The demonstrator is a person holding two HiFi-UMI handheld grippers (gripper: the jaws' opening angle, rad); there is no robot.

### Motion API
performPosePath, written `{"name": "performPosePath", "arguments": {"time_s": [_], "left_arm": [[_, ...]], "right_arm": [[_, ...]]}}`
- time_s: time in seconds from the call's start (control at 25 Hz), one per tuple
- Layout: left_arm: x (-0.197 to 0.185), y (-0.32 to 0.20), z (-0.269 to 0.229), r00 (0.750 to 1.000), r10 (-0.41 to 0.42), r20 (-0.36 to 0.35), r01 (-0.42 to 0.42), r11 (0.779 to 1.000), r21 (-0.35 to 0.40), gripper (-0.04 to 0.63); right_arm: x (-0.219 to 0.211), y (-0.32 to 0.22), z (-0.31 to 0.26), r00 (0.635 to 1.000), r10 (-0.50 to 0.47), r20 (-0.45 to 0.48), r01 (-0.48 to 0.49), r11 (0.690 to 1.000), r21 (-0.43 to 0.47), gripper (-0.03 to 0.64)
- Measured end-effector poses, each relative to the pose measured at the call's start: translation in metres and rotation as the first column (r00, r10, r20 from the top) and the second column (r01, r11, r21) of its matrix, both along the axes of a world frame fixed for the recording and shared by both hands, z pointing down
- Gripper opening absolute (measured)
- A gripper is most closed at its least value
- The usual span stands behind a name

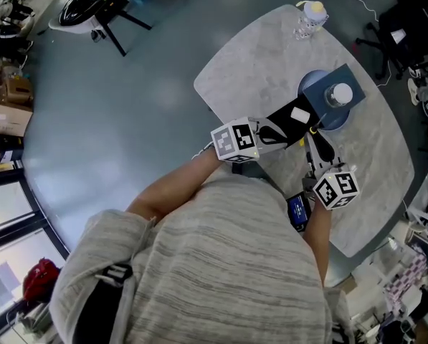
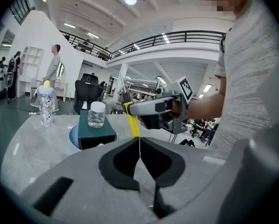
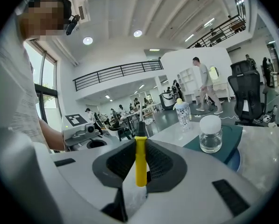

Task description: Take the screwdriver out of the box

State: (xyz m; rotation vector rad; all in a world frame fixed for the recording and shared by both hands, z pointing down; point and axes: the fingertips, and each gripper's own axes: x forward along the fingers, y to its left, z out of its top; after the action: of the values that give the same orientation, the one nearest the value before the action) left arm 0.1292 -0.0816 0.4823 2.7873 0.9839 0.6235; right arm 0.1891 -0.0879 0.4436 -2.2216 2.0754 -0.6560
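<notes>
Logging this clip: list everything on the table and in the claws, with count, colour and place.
table: one, grey marbled, before the person
baby bottle: one, clear, yellow top, table's far edge
plate: one, blue, under the teal box
teal box: one, dark teal, on the plate
jar: one, clear, white lid, on the teal box
black box: one, black, pale label, beside the plate
screwdriver: one, yellow handle, in the right claw
left claw: one, grey, shut, nothing seen inside
right claw: one, grey, shut on the screwdriver

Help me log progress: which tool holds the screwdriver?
The right tool: its jaws clamp the yellow screwdriver. The left tool is shut on nothing.
</notes>
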Motion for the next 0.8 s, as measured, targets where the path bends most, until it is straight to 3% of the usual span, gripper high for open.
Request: {"name": "performPosePath", "arguments": {"time_s": [0.4, 0.8], "left_arm": [[-0.004, -0.005, -0.012, 0.999, 0.000, -0.034, 0.000, 1.000, -0.008, 0.017], [-0.001, -0.007, -0.013, 0.997, -0.064, -0.034, 0.060, 0.992, -0.114, 0.017]], "right_arm": [[-0.008, 0.006, -0.032, 1.000, -0.004, 0.009, 0.003, 0.998, 0.069, 0.064], [-0.003, 0.012, -0.047, 0.999, -0.033, 0.004, 0.032, 0.995, 0.094, 0.064]]}}
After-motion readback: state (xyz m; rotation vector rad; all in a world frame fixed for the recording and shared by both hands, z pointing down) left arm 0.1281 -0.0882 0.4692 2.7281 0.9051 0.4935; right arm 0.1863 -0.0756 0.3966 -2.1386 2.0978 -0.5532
